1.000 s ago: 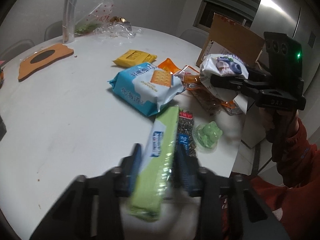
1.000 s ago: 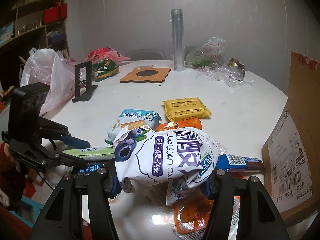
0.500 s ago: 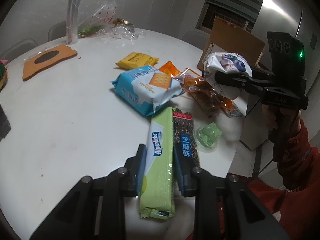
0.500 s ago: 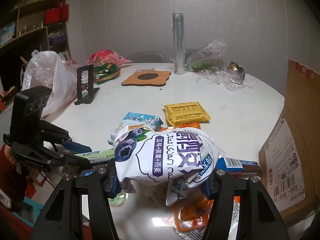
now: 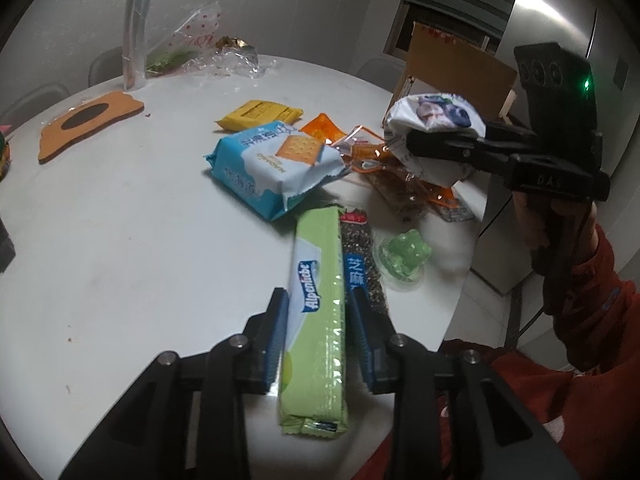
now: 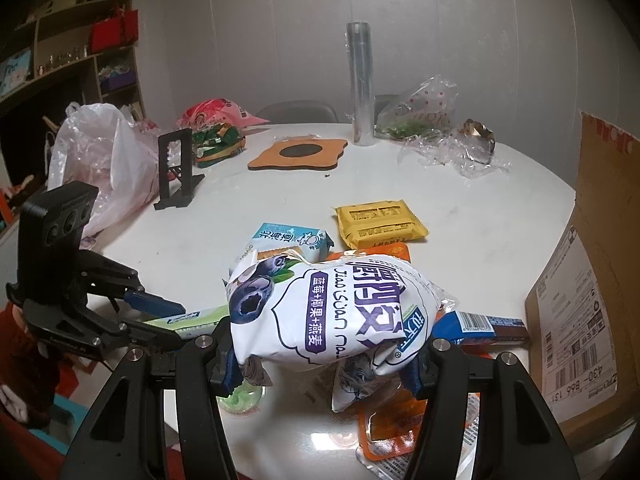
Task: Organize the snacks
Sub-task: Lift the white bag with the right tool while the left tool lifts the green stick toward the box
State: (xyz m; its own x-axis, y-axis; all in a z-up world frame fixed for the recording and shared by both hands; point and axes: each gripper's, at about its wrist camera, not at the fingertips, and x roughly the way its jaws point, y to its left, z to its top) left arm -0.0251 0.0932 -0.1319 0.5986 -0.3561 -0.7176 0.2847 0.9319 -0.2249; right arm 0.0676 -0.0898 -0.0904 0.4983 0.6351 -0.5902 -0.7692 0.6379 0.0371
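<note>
White round table (image 5: 120,240) carries a blue cracker pack (image 5: 276,168), yellow packet (image 6: 380,222) and green jelly (image 5: 404,258); the left gripper (image 5: 316,320) straddles a long green wafer pack (image 5: 318,312) lying flat, jaws beside it, grip unclear; the right gripper (image 6: 324,364) clamps a white blueberry bag (image 6: 332,312) above orange packets (image 6: 384,436), cardboard box (image 6: 580,320) alongside.
</note>
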